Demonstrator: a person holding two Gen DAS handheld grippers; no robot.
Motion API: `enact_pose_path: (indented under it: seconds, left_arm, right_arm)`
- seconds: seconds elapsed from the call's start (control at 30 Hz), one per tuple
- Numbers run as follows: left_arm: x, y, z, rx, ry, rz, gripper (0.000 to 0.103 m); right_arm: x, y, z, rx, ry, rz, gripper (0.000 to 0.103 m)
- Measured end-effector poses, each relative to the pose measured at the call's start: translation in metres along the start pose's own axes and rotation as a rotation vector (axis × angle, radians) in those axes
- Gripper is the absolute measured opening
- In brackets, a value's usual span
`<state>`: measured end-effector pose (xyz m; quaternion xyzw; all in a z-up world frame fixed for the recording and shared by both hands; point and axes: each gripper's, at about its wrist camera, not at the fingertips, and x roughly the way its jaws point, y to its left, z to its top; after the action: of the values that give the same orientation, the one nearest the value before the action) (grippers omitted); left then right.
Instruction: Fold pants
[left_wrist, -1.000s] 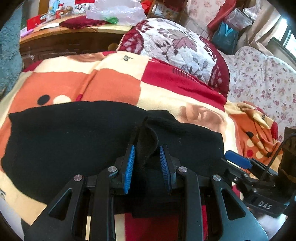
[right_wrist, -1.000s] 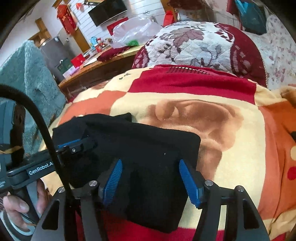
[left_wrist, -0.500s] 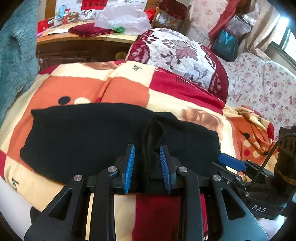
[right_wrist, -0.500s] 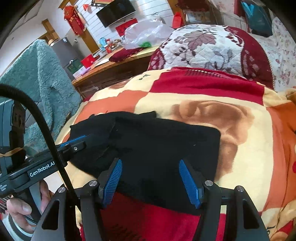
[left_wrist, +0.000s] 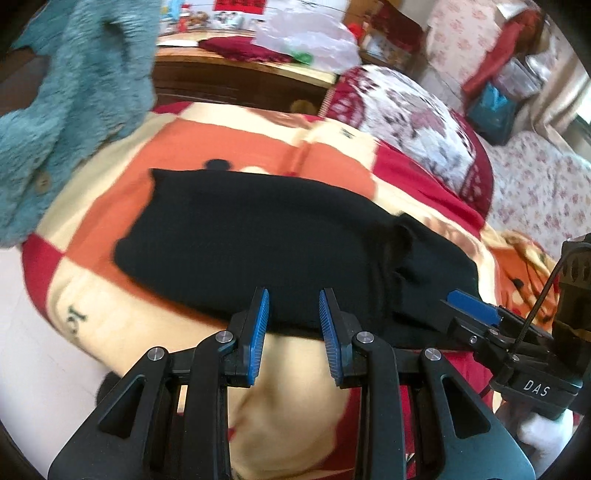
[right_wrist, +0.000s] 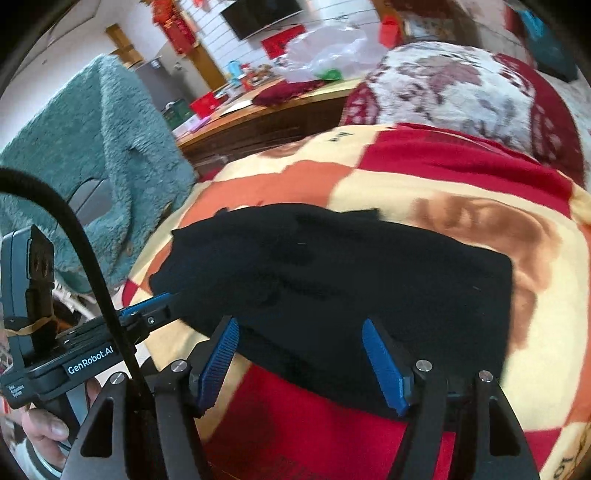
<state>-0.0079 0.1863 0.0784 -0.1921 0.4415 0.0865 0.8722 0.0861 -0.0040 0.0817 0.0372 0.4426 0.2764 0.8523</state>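
Note:
The black pants (left_wrist: 266, 236) lie folded lengthwise on a patterned blanket (left_wrist: 229, 144), with a small raised fold near their right part. In the right wrist view the pants (right_wrist: 369, 273) fill the middle. My left gripper (left_wrist: 293, 299) is open and empty, its blue pads just at the pants' near edge. My right gripper (right_wrist: 299, 328) is open wide and empty over the pants' near edge. The right gripper's tip shows in the left wrist view (left_wrist: 471, 304), and the left gripper's tip in the right wrist view (right_wrist: 144, 308).
A teal fleece garment (left_wrist: 62, 99) hangs at the left. A floral cushion (left_wrist: 413, 122) sits behind the blanket. A wooden table (left_wrist: 236, 74) with a plastic bag (left_wrist: 306, 40) stands at the back. The blanket's near edge drops off at lower left.
My left gripper has let go of the pants fold and pulled back and left. The pants now lie flat. My right gripper has drawn back, still open.

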Motion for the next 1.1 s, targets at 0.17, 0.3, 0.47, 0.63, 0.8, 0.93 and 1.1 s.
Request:
enact_pose_path:
  seconds: [0.17, 0.3, 0.47, 0.63, 0.8, 0.93, 1.1]
  left_arm:
    - [-0.015, 0.031, -0.004, -0.067, -0.047, 0.027, 0.039]
    - [-0.021, 0.052, -0.009, -0.109, -0.047, 0.029, 0.039]
    - [-0.024, 0.079, -0.016, -0.206, -0.044, 0.004, 0.039]
    - [-0.027, 0.100, -0.028, -0.270, -0.035, -0.007, 0.039]
    - [-0.025, 0.122, -0.036, -0.346, -0.042, -0.030, 0.039]
    - [-0.016, 0.133, -0.034, -0.387, -0.033, -0.059, 0.039]
    - [-0.005, 0.135, -0.028, -0.411, -0.028, -0.132, 0.039]
  right_arm:
    - [0.018, 0.025, 0.013, -0.044, 0.017, 0.043, 0.068]
    - [0.030, 0.041, 0.022, -0.080, 0.031, 0.065, 0.073]
    - [0.042, 0.062, 0.034, -0.129, 0.053, 0.086, 0.073]
    - [0.056, 0.081, 0.044, -0.180, 0.078, 0.091, 0.073]
    - [0.071, 0.090, 0.055, -0.206, 0.101, 0.097, 0.073]
    - [0.089, 0.097, 0.066, -0.222, 0.120, 0.103, 0.074]
    - [0.105, 0.114, 0.080, -0.279, 0.134, 0.119, 0.074]
